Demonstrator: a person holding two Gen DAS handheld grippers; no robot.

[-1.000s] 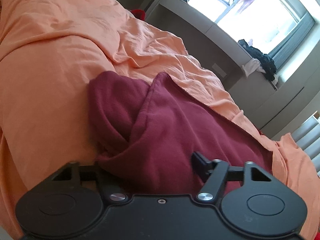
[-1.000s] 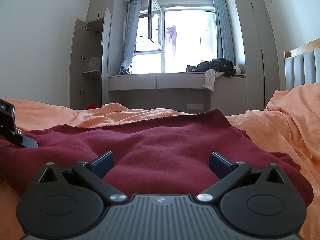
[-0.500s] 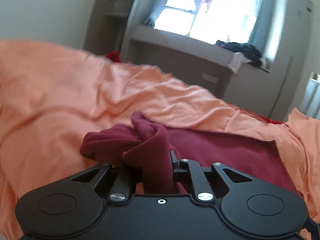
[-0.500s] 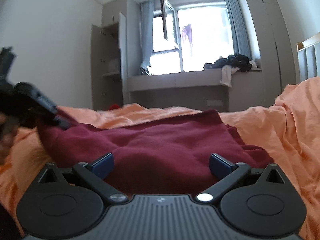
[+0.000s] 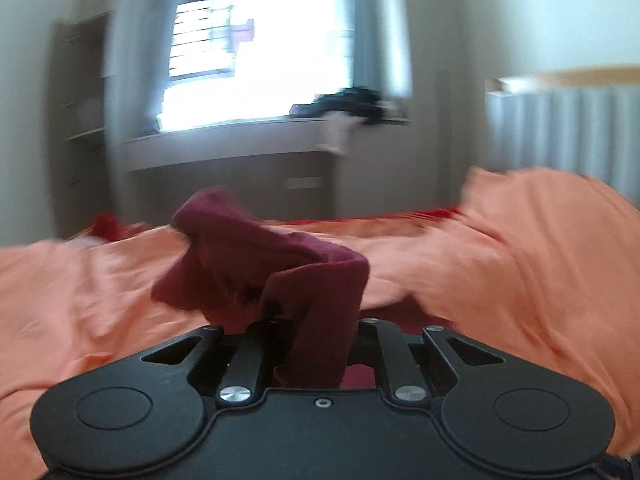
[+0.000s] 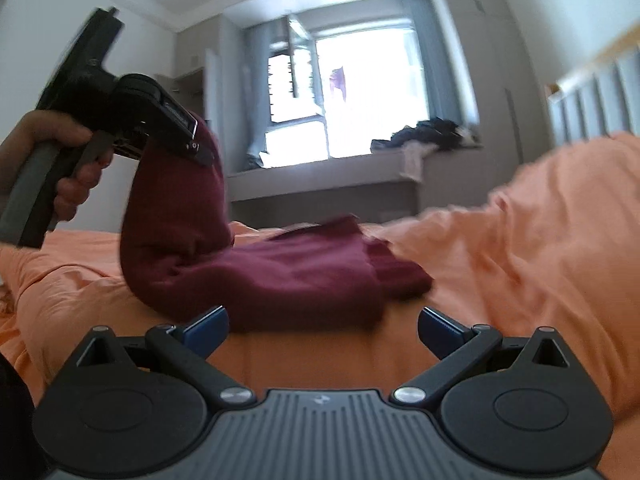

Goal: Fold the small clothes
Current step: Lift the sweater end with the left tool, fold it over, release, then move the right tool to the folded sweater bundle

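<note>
My right gripper point(image 6: 322, 332) stands with its jaws wide apart and nothing between them, low over the orange bedsheet point(image 6: 520, 248); its blue pads point(image 6: 204, 330) flank a bare strip of sheet just in front of the maroon garment point(image 6: 288, 280). Most of that garment lies bunched on the sheet just beyond my right tongs. Its left end rises in a thick fold to my left gripper point(image 6: 196, 136), which my hand point(image 6: 60, 160) holds up above the bed. From the left wrist view, the left gripper point(image 5: 316, 332) is clamped on the cloth: a band of the maroon garment point(image 5: 320, 308) runs down between the closed jaws, and the rest drapes away over the orange bedsheet point(image 5: 520, 248). That view is blurred. Farther off, a grey ledge point(image 6: 320, 184) runs under a bright window point(image 6: 372, 104), with a heap of dark and white clothes point(image 6: 432, 140) on it.
</note>
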